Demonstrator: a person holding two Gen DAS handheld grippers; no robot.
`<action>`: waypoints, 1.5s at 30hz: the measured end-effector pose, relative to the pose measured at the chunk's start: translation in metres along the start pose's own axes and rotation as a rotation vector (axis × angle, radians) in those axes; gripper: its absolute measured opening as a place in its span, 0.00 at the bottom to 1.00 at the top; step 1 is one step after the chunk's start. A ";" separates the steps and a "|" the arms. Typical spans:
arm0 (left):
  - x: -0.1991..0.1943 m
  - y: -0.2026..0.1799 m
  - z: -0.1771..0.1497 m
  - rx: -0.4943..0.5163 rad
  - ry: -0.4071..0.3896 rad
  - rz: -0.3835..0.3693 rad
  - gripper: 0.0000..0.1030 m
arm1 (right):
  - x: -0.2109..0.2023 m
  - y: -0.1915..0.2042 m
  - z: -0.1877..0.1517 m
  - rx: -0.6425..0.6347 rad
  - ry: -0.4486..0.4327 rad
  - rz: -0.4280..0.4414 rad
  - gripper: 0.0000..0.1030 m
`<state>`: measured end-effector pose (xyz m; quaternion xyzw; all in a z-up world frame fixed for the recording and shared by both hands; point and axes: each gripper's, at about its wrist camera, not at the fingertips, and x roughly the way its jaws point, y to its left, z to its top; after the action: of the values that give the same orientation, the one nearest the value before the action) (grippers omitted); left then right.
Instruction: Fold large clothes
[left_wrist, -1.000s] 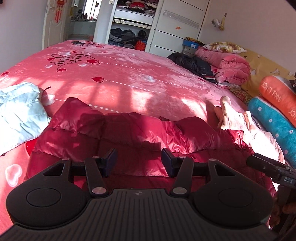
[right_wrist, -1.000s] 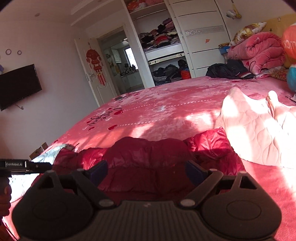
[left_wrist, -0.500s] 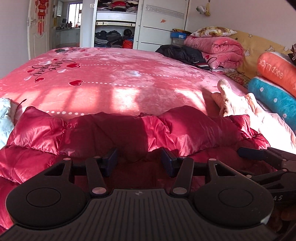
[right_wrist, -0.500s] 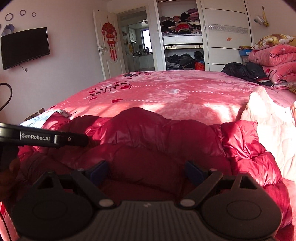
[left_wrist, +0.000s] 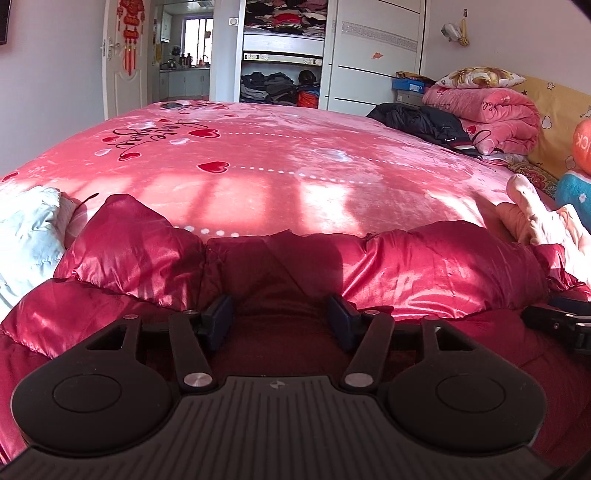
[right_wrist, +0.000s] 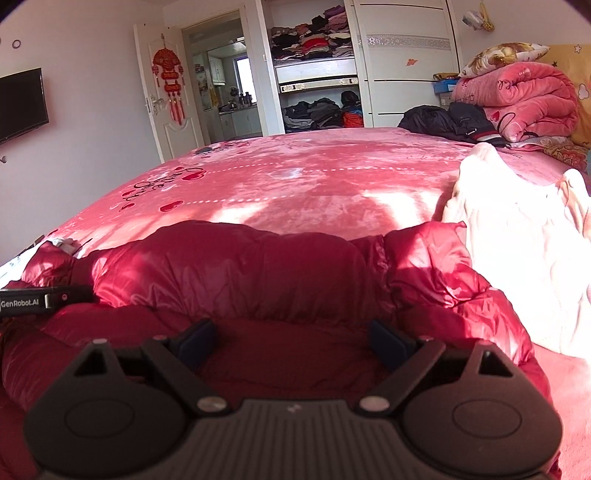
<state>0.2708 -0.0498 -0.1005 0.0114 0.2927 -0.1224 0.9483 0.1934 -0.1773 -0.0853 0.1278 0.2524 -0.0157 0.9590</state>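
A shiny dark red puffer jacket (left_wrist: 424, 266) lies spread on the near part of the pink bed (left_wrist: 277, 166); it also fills the lower right wrist view (right_wrist: 229, 266). My left gripper (left_wrist: 280, 321) is open, low over the jacket's dark middle, with fabric between its jaws. My right gripper (right_wrist: 291, 338) is open wide, also low over the jacket. The right gripper shows at the left wrist view's right edge (left_wrist: 561, 325). The left gripper shows at the right wrist view's left edge (right_wrist: 33, 301).
A pale blue garment (left_wrist: 29, 236) lies left of the jacket. A cream quilted garment (right_wrist: 517, 251) lies to its right. Black clothes (right_wrist: 447, 123), folded pink quilts (right_wrist: 524, 103) and pillows sit at the far right. A wardrobe (left_wrist: 295, 55) stands behind.
Both grippers have dropped lower and closer to the red jacket, which now fills more of each view. Both jaws stay open.
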 end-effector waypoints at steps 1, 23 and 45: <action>0.002 0.001 0.000 0.002 0.000 0.004 0.71 | 0.002 -0.002 0.001 0.007 0.001 -0.004 0.88; 0.018 0.012 -0.019 -0.002 -0.013 0.069 0.81 | 0.042 -0.011 -0.009 0.027 0.019 -0.017 0.93; -0.034 -0.087 0.014 0.017 -0.047 -0.040 0.86 | -0.008 -0.022 0.020 0.025 -0.041 -0.071 0.94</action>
<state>0.2304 -0.1279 -0.0659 0.0108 0.2693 -0.1439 0.9522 0.1945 -0.2044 -0.0697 0.1305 0.2367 -0.0553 0.9612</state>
